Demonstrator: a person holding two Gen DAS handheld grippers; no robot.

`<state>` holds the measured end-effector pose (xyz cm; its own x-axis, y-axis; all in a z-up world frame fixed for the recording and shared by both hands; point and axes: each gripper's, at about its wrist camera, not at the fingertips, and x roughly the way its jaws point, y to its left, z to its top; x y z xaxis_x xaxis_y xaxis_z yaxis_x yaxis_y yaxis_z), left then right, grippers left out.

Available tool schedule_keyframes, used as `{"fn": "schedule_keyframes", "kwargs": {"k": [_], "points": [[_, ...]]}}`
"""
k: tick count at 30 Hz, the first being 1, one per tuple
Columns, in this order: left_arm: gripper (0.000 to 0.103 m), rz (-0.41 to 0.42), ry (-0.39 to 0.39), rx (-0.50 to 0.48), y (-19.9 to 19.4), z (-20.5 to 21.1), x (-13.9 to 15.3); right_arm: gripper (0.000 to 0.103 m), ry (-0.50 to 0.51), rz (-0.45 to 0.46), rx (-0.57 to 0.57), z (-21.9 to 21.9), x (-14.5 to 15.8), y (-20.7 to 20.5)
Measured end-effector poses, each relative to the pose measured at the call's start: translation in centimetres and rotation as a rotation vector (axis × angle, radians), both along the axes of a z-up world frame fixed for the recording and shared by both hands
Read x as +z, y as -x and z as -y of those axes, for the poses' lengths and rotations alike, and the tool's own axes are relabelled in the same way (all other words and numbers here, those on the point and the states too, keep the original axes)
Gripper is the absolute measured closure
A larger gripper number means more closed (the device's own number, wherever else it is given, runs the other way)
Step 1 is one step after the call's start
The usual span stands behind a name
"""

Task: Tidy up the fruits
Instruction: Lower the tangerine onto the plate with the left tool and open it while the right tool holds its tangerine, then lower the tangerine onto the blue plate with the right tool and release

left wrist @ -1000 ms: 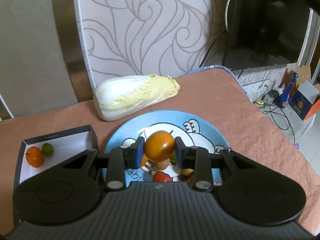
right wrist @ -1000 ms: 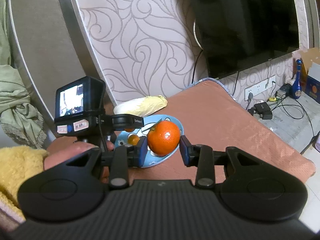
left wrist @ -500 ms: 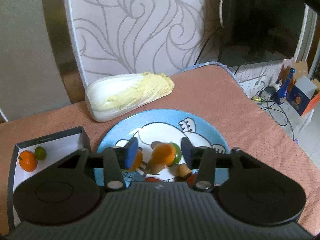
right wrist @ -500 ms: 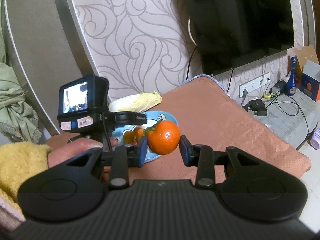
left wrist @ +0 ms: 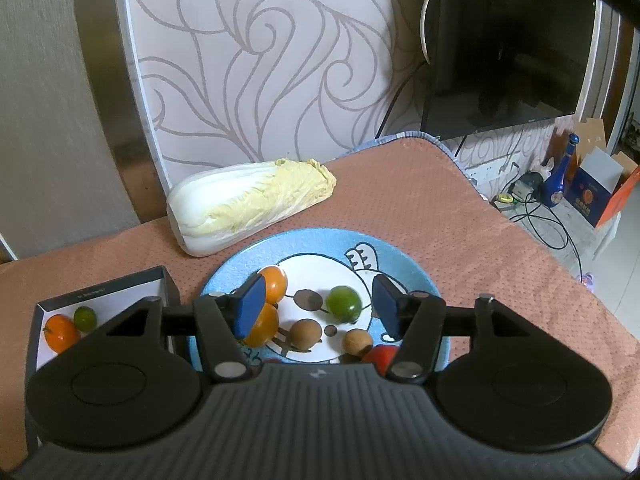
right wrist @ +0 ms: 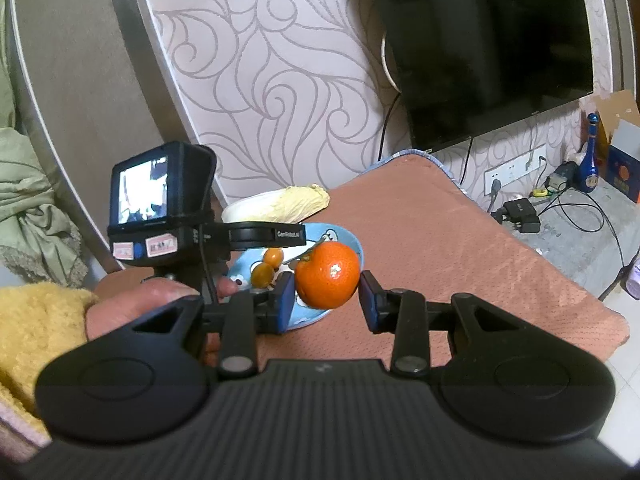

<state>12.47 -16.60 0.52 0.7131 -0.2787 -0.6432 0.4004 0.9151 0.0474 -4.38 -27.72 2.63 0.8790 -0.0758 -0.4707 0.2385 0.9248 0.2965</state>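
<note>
My left gripper (left wrist: 318, 306) hovers over the blue cartoon plate (left wrist: 404, 256), its jaws opening and gripping nothing. On the plate below lie two orange tomatoes (left wrist: 275, 283), a green one (left wrist: 343, 303), two brown longans (left wrist: 306, 333) and a red fruit (left wrist: 379, 358) half hidden by the gripper body. In the right wrist view my right gripper (right wrist: 326, 300) is shut on a stemmed mandarin (right wrist: 328, 275), held in the air in front of the plate (right wrist: 352, 240).
A black box (left wrist: 120, 284) with a white floor sits left of the plate, holding an orange fruit (left wrist: 60, 332) and a small green one (left wrist: 85, 317). A napa cabbage (left wrist: 252, 204) lies behind the plate. The table edge drops off at right. A hand (right wrist: 148, 304) in a yellow sleeve holds the left gripper.
My left gripper opened and let go of the orange tomato, which now rests on the plate by the left finger. The right gripper kept its hold on the mandarin.
</note>
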Motion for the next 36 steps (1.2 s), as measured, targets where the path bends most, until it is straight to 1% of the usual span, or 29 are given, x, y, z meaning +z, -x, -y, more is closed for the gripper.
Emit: {"fn": "schedule_keyframes", "kwargs": {"k": [5,8,13,20,27,32,36], "points": [[0.037,0.011,-0.004,0.007,0.5,-0.1,0.8,0.065,0.000,0.021,0.003,0.2,0.3,0.3],[0.033,0.020,-0.003,0.014,0.7,-0.4,1.2,0.065,-0.003,0.028,0.014,0.4,0.3,0.4],[0.033,0.021,0.008,0.029,1.0,-0.9,1.6,0.065,0.003,0.026,0.049,0.1,0.3,0.1],[0.033,0.014,0.023,0.044,1.4,-1.7,1.9,0.065,-0.004,0.019,0.070,0.1,0.1,-0.7],[0.033,0.004,0.043,0.083,2.1,-3.9,2.1,0.065,0.036,0.001,0.135,-0.1,-0.5,-3.4],[0.033,0.004,0.047,0.134,2.7,-6.5,2.0,0.065,0.071,-0.039,0.180,-0.1,-1.9,-6.3],[0.033,0.012,0.052,0.174,3.8,-8.9,2.1,0.065,0.072,-0.075,0.203,0.3,-3.3,-8.1]]}}
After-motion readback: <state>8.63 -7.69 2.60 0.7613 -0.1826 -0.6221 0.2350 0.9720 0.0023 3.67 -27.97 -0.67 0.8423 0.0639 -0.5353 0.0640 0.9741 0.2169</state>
